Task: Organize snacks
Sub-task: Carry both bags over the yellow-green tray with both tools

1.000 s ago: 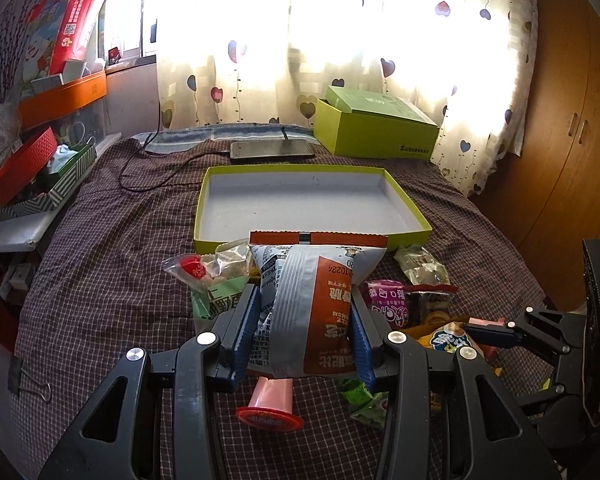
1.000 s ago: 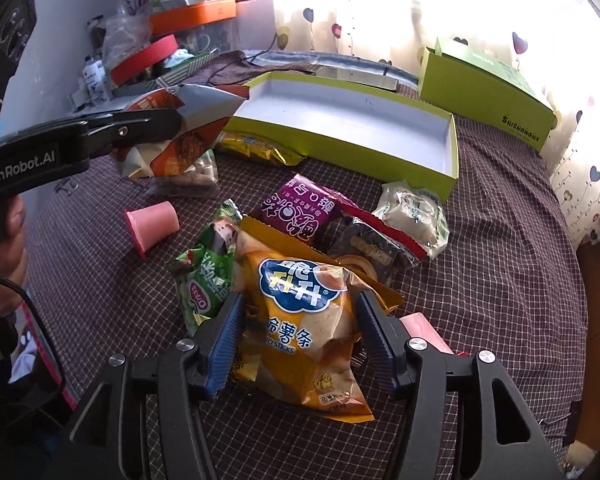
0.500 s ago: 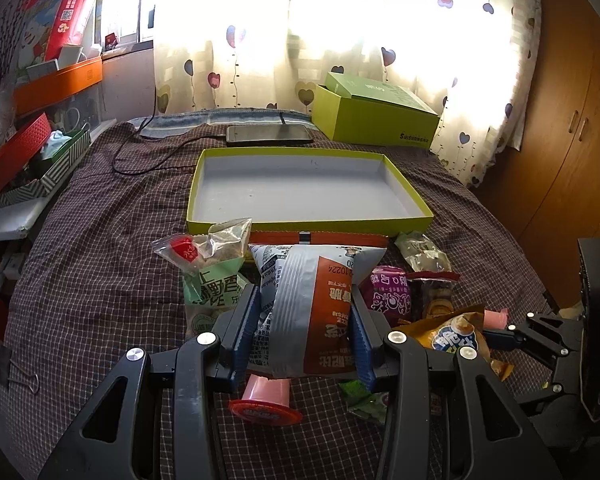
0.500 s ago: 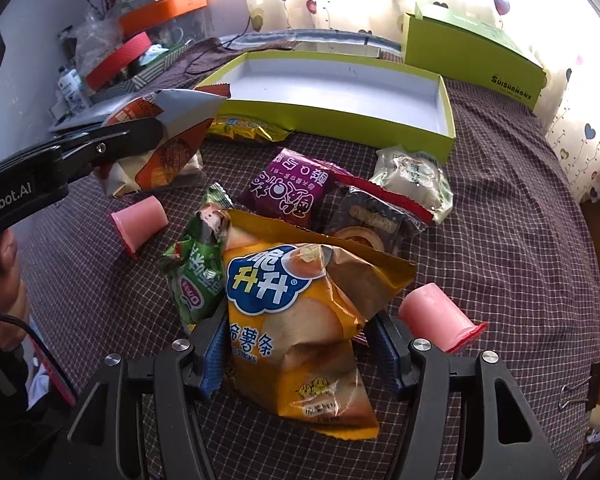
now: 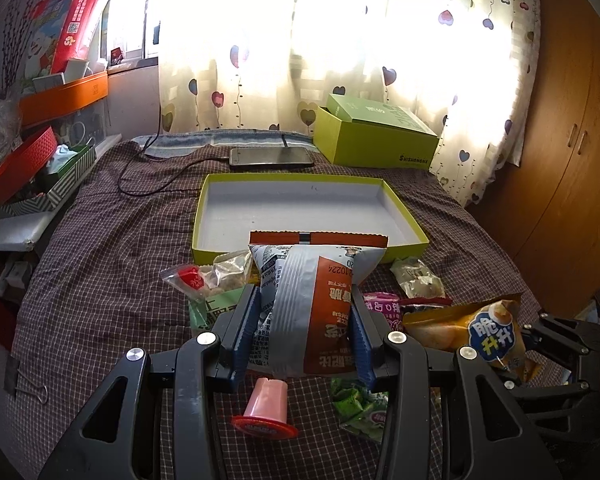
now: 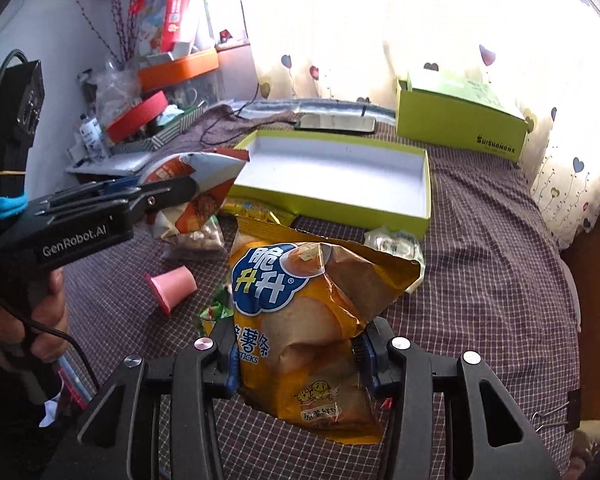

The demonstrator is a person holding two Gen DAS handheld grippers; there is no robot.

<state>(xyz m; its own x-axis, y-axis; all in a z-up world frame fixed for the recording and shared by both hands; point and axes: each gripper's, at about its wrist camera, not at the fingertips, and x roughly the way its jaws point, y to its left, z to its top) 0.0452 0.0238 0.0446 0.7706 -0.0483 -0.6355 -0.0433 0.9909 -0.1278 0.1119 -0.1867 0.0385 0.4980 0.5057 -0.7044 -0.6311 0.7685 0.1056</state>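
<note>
Clearly crumpled yellow chip bag (image 6: pixel 300 320), blue cloud logo, gripper-pinched

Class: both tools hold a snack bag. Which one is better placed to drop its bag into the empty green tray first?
Left. Its silver-orange bag already hangs at the tray's near edge; the right tool's yellow bag sits farther back.
</note>
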